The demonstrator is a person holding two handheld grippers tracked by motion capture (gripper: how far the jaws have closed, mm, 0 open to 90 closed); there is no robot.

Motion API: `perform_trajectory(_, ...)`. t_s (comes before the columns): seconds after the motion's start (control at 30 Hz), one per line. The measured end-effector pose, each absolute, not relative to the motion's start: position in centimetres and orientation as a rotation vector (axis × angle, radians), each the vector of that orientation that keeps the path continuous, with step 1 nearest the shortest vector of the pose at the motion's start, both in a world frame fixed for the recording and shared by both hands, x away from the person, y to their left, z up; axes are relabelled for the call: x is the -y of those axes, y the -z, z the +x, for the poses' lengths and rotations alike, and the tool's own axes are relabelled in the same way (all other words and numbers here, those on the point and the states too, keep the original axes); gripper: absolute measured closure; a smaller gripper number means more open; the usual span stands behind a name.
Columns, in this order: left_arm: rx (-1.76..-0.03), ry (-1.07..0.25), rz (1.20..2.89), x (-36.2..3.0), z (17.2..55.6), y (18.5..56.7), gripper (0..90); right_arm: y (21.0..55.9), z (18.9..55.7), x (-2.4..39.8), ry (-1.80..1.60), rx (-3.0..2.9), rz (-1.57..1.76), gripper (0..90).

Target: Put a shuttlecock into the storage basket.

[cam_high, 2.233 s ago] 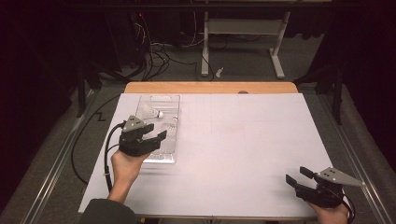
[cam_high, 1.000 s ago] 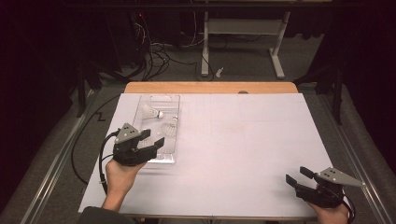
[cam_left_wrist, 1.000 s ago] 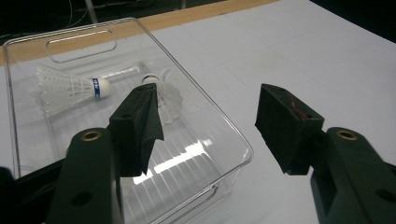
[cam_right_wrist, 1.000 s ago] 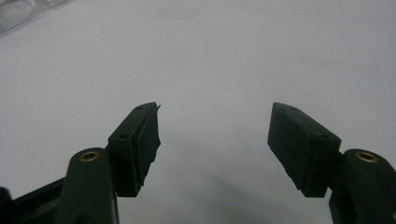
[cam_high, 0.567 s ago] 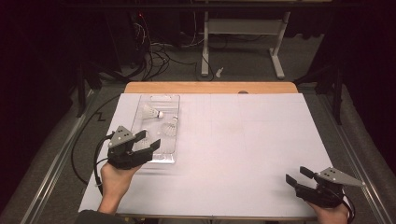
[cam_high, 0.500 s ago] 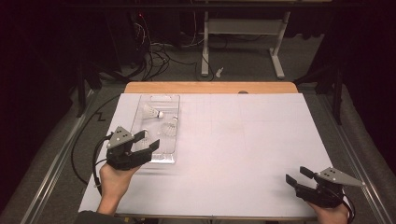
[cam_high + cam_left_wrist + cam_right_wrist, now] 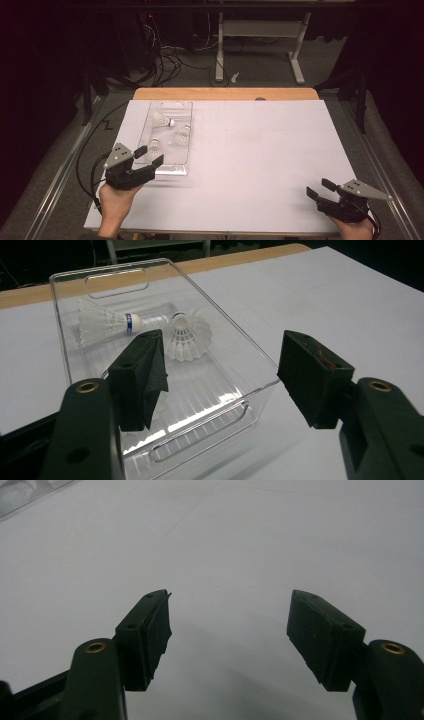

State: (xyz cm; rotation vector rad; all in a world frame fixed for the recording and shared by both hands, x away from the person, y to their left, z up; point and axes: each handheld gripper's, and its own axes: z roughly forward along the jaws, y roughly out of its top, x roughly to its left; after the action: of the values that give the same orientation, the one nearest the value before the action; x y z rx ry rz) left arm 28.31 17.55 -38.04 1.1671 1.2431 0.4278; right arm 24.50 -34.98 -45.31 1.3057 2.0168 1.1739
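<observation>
Three shuttlecocks (image 7: 169, 134) already inside clear tray (image 7: 186, 171), upper left; apparently little left. Left gripper (image 7: 149, 155) just opened, empty; right gripper (image 7: 319, 188) apart, idle, lower right.

In the left gripper view, one black jaw stands in front of the clear tray (image 7: 220, 347) and hides a third shuttlecock (image 7: 159, 410); just a small white bit of it peeks out by the jaw. The near end of the tray is cut off by the bottom edge there. In the right gripper view, a corner of the tray (image 7: 30, 495) pokes in at the top left, blurry and cut off by the edge. In the high view, the person's right hand (image 7: 357, 230) runs off the bottom edge, and the left hand (image 7: 116, 200) is partly under the left gripper (image 7: 148, 155). The shuttlecock (image 7: 155, 146) nearest that gripper is too small to see well.
</observation>
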Motion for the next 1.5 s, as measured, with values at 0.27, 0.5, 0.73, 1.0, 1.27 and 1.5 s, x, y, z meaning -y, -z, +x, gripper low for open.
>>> perform_trajectory(0.27, -1.245, -0.430, 1.153, -17.9, 27.7, 38.5, 35.9, 45.3, 24.5, 35.0, -1.173, -2.017, 1.305, 34.1)
perform_trajectory(0.5, -1.246, -0.426, 1.146, -18.1, 27.2, 39.0, 35.6, 45.3, 24.5, 35.0, -1.173, -2.017, 1.303, 34.1)
perform_trajectory(0.73, -1.242, -0.425, 1.139, -18.2, 26.7, 39.6, 35.4, 45.3, 24.5, 35.0, -1.174, -2.017, 1.303, 34.0)
perform_trajectory(1.0, -1.237, -0.432, 1.119, -18.5, 26.1, 40.1, 35.2, 45.3, 24.5, 35.0, -1.175, -2.017, 1.301, 34.0)
perform_trajectory(1.27, -1.240, -0.426, 1.110, -18.6, 25.7, 41.1, 34.7, 45.3, 24.5, 35.0, -1.175, -2.014, 1.303, 34.0)
perform_trajectory(1.5, -1.250, -0.421, 1.101, -18.7, 25.5, 41.6, 34.6, 45.3, 24.5, 35.0, -1.174, -2.015, 1.303, 33.9)
